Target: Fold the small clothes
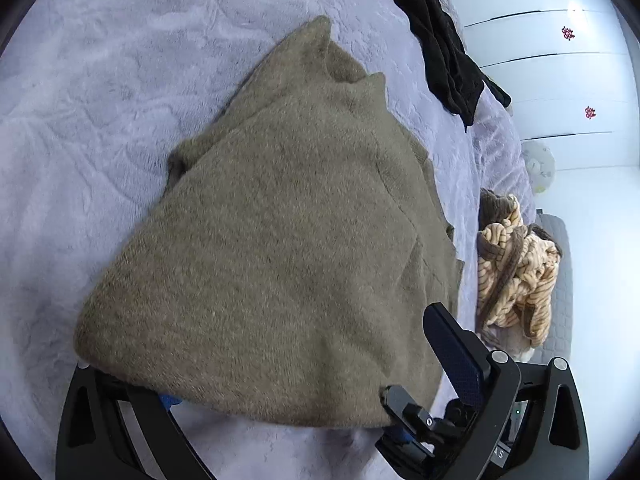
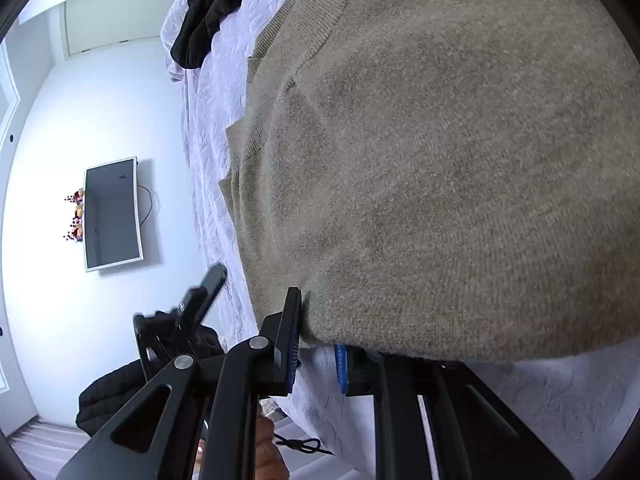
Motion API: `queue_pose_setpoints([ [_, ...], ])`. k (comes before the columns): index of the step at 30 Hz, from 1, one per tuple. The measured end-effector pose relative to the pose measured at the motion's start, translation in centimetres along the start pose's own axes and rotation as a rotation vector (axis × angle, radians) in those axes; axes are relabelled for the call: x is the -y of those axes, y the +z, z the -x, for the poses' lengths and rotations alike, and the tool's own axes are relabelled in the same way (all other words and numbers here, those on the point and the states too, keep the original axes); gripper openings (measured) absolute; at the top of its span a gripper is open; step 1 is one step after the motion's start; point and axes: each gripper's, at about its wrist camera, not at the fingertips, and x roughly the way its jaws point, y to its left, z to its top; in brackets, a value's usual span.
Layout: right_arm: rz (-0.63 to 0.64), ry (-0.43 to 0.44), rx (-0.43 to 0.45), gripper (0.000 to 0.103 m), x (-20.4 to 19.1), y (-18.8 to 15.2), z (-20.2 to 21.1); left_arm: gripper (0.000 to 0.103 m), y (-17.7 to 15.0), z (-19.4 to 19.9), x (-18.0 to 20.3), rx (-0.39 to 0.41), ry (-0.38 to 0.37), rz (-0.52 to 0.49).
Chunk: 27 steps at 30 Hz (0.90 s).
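Note:
An olive-brown knit sweater [image 1: 280,232] lies partly folded on the lilac bedspread [image 1: 100,100]. In the left wrist view its near edge drapes over my left finger; the right finger [image 1: 452,344] stands clear beside it, so the left gripper [image 1: 304,380] is open with the sweater edge between its fingers. In the right wrist view the sweater [image 2: 440,180] fills the frame. My right gripper [image 2: 318,344] is open, its fingers a short gap apart, at the sweater's near corner, which hangs over the gap. The other gripper's fingers [image 2: 208,284] show at the left.
A black garment [image 1: 440,48] lies at the bed's far edge, also in the right wrist view [image 2: 212,4]. A striped beige garment [image 1: 516,272] is heaped at the bed's right side. White wardrobe doors [image 1: 552,80] stand beyond. A wall TV [image 2: 112,216] hangs opposite.

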Motion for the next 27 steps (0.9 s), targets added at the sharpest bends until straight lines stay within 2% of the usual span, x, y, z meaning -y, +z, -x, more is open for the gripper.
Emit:
queue_pose_setpoints([
  [2, 0.005, -0.012, -0.014, 0.016, 0.2, -0.1, -0.2, 0.082, 0.5, -0.1, 0.5, 0.025, 0.067, -0.035],
  [3, 0.008, -0.018, -0.019, 0.016, 0.3, -0.2, -0.3, 0.078, 0.7, -0.4, 0.7, 0.025, 0.095, -0.051],
  [7, 0.007, -0.032, -0.038, 0.017, 0.8, -0.2, -0.4, 0.068, 1.3, -0.7, 0.6, 0.028, 0.152, -0.092],
  [9, 0.022, -0.046, -0.052, 0.017, 0.7, -0.3, -0.2, 0.054, 1.3, -0.8, 0.8, 0.031, 0.192, -0.129],
  [10, 0.038, -0.062, -0.064, 0.017, 0.6, -0.3, 0.1, 0.051, 1.3, -0.8, 0.8, 0.029, 0.215, -0.144],
  [12, 0.069, -0.089, -0.084, 0.02, 0.1, -0.4, 0.4, 0.034, 1.3, -0.8, 1.1, 0.032, 0.249, -0.181],
  [15, 0.125, -0.146, -0.112, 0.02, -0.9, -0.2, 1.4, 0.021, 1.2, -0.4, 1.7, 0.044, 0.293, -0.255],
  [22, 0.268, -0.291, -0.129, 0.022, -3.9, 1.6, 3.4, 0.017, -0.2, 0.1, 4.2, 0.07, 0.389, -0.493],
  [23, 0.289, -0.311, -0.128, 0.026, -4.6, 2.2, 3.4, 0.017, -0.3, 0.2, 4.5, 0.071, 0.396, -0.517],
  [25, 0.321, -0.336, -0.128, 0.062, -5.8, 3.3, 3.4, 0.017, -0.6, 0.2, 4.9, 0.074, 0.407, -0.555],
  [26, 0.34, -0.341, -0.129, 0.067, -6.5, 3.7, 3.3, 0.017, -0.8, 0.2, 5.2, 0.075, 0.412, -0.573],
  [27, 0.36, -0.344, -0.133, 0.068, -7.4, 4.4, 3.0, 0.017, -0.9, 0.3, 5.4, 0.076, 0.417, -0.594],
])
